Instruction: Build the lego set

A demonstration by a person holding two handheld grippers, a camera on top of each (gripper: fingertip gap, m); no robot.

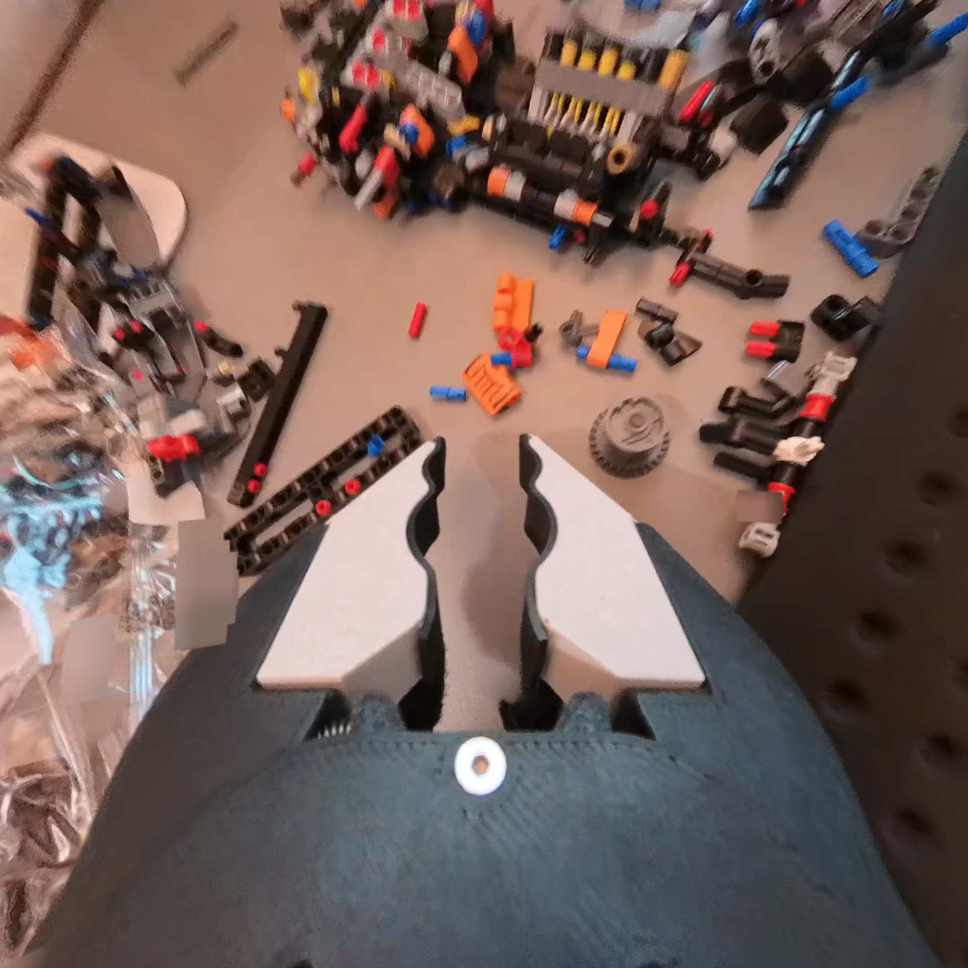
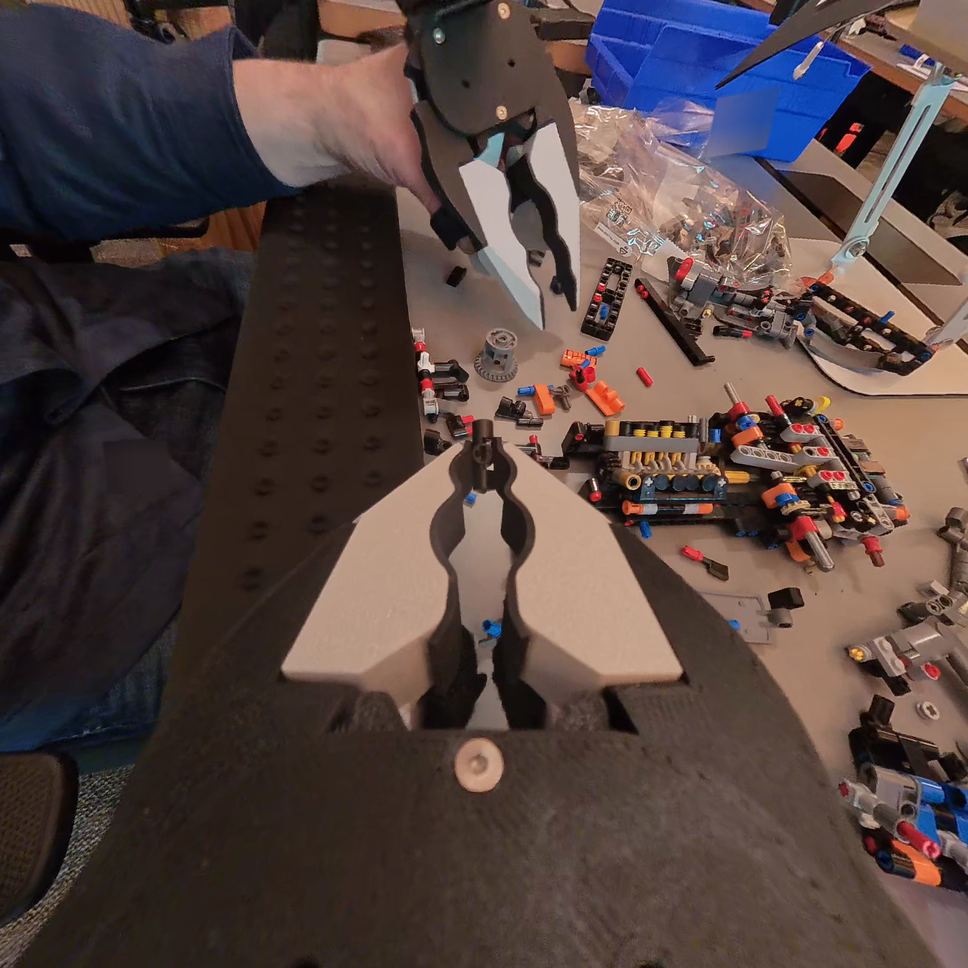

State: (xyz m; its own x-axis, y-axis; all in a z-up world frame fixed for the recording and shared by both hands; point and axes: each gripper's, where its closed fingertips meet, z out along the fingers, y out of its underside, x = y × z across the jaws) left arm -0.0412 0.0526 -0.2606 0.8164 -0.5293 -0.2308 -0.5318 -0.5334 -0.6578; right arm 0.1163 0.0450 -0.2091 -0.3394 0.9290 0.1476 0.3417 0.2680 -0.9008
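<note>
Lego assembly (image 2: 733, 471), the partly built chassis with yellow pistons in a grey engine block, lies on the grey table (image 2: 655, 586) near its middle; in the left wrist view it sits at the top (image 1: 576, 105). Loose pieces lie scattered between it and the table's near edge: a grey gear hub (image 1: 630, 437), orange panels (image 1: 510, 304), a red pin (image 1: 417, 319), blue pins and black connectors.

Right gripper (image 2: 483, 455): jaws closed to a narrow gap on a small black connector (image 2: 482, 445), held upright at the fingertips above the table, just beside the black perforated board (image 2: 314, 419) along the table's edge.

Left gripper (image 1: 482, 445): jaws parted with a moderate gap, holding nothing, hovering over bare table between a black rectangular frame (image 1: 325, 487) and the grey gear hub. In the right wrist view this gripper (image 2: 558, 314) points downward, held by a person's hand (image 2: 335, 120) in a dark blue sleeve.

Containers:
- Clear plastic bags (image 2: 681, 209), at the far side of the table, contain mostly dark small parts; exact contents cannot be told. In the left wrist view bags (image 1: 63, 524) lie at left, with light blue and dark pieces inside.
- Blue storage bin (image 2: 723, 68), beyond the bags; its contents are not visible.

A second black frame assembly (image 2: 859, 330) rests on a white sheet beside the bags.
</note>
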